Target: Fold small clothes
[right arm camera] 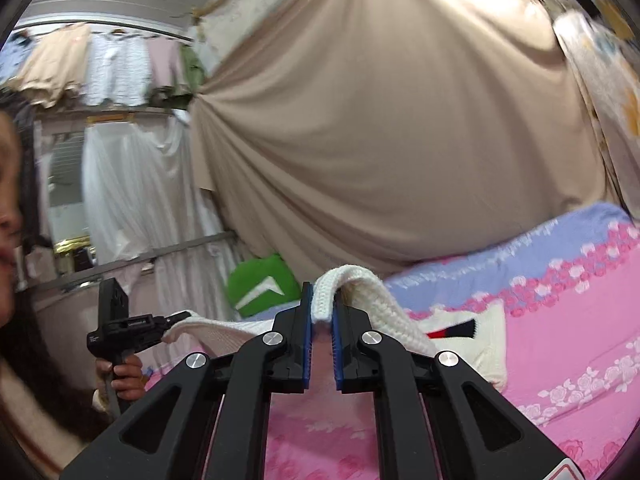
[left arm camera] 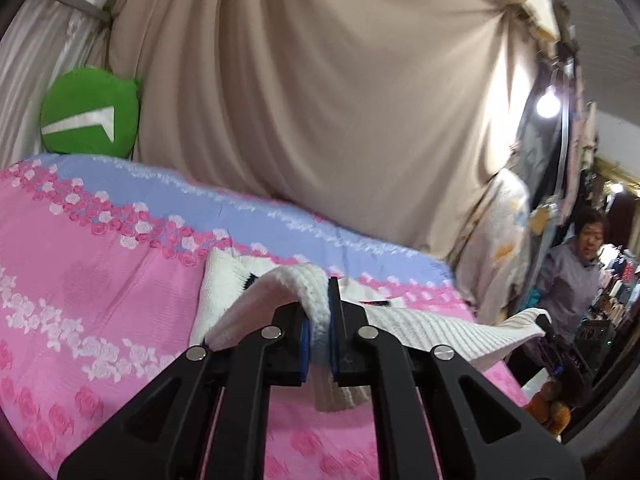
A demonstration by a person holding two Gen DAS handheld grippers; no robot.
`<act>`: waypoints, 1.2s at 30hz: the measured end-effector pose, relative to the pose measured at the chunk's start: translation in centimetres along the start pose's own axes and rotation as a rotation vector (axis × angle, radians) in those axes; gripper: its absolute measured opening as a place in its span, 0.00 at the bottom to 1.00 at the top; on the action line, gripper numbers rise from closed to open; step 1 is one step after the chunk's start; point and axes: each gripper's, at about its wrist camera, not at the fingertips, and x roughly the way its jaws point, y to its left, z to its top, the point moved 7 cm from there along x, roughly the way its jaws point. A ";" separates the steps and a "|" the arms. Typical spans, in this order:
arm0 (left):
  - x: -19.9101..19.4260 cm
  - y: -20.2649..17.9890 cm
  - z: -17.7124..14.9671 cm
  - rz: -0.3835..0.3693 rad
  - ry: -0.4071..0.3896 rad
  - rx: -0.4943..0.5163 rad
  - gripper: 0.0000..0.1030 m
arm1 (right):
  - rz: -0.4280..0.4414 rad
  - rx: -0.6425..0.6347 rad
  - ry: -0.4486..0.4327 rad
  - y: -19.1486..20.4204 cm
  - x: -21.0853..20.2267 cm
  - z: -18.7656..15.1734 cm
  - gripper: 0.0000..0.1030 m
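In your left wrist view, your left gripper (left arm camera: pixel 319 320) sits nearest, its blue-padded jaws clamped on the ribbed edge of the white knitted garment (left arm camera: pixel 416 326). The knit drapes over the left jaw and stretches right, lifted above the pink rose-patterned bedspread (left arm camera: pixel 100 280); its far part lies on the bed ahead.

In your right wrist view, your right gripper (right arm camera: pixel 322 318) pinches a folded ribbed edge of the same garment, which arches over the right jaw. Leftward, the knit spans to your other gripper, held in your hand (right arm camera: pixel 124 376).
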 end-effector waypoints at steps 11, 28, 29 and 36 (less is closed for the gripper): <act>26.3 10.3 -0.9 0.349 0.336 -0.099 0.10 | -0.344 0.228 0.355 -18.3 20.4 -5.2 0.09; 14.1 10.6 -8.0 0.274 0.387 -0.106 0.45 | -0.379 0.228 0.411 -13.7 4.8 -12.1 0.48; 14.0 10.6 -8.6 0.280 0.393 -0.096 0.45 | -0.378 0.232 0.424 -13.5 5.0 -12.7 0.48; 12.9 10.0 -8.1 0.299 0.379 -0.082 0.12 | -0.356 0.158 0.405 -11.7 5.7 -11.2 0.08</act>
